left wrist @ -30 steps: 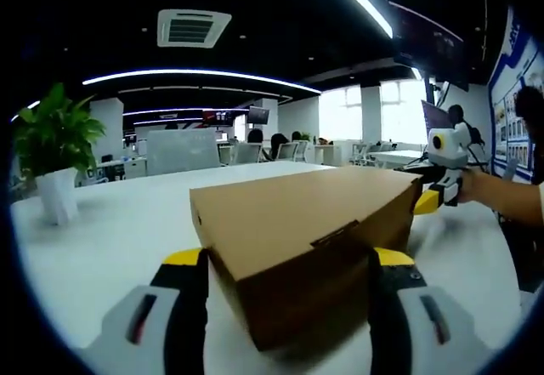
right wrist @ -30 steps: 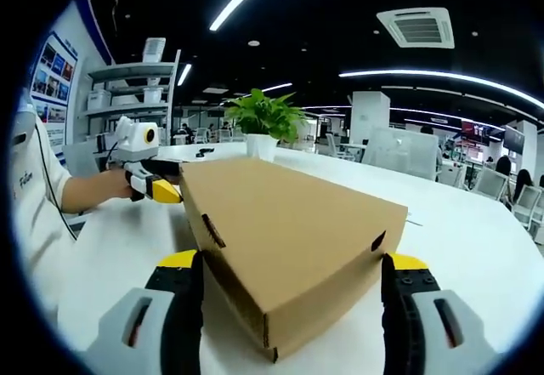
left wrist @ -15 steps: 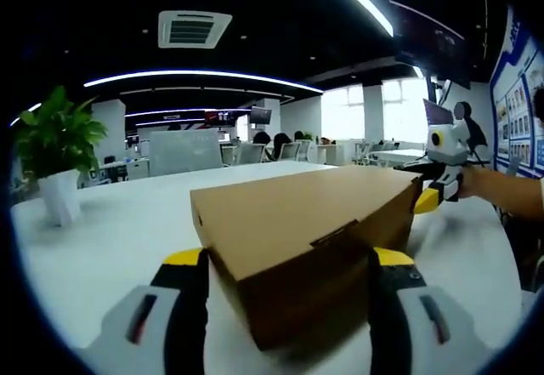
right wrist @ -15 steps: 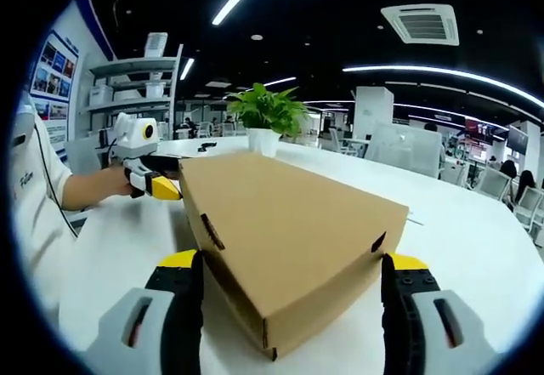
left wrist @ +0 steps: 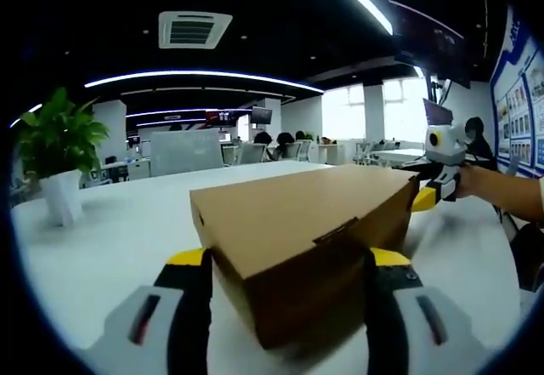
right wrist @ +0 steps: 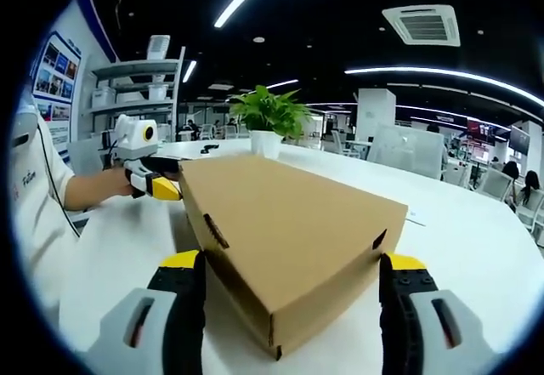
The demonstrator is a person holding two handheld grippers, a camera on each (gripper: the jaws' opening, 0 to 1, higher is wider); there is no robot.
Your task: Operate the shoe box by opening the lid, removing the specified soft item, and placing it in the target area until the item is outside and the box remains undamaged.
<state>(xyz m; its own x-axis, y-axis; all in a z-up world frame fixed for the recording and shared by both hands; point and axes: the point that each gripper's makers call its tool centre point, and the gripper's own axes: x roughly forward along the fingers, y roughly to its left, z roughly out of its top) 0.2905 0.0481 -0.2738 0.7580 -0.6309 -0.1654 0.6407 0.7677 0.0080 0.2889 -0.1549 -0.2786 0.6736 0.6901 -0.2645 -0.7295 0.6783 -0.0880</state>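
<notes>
A shut brown cardboard shoe box (left wrist: 297, 213) lies on the white table (left wrist: 119, 222). My left gripper (left wrist: 286, 260) is open, with one jaw on either side of the box's near corner. At the far end of the box the right gripper (left wrist: 432, 195) shows small, held by a person's hand. From the other end, the same box (right wrist: 289, 222) fills the middle of the right gripper view. My right gripper (right wrist: 290, 262) is open and straddles that near corner. The left gripper (right wrist: 157, 186) sits by the box's far left corner. What the box holds is hidden.
A potted green plant (left wrist: 55, 158) in a white pot stands on the table, also seen as the plant (right wrist: 268, 120) behind the box. The person's forearm (left wrist: 506, 192) and white sleeve (right wrist: 30, 188) are close by. A shelf unit (right wrist: 136, 86) and office desks lie beyond.
Hardly anything: the box and both grippers keep their places, and the lid stays shut. The views shifted by a few pixels.
</notes>
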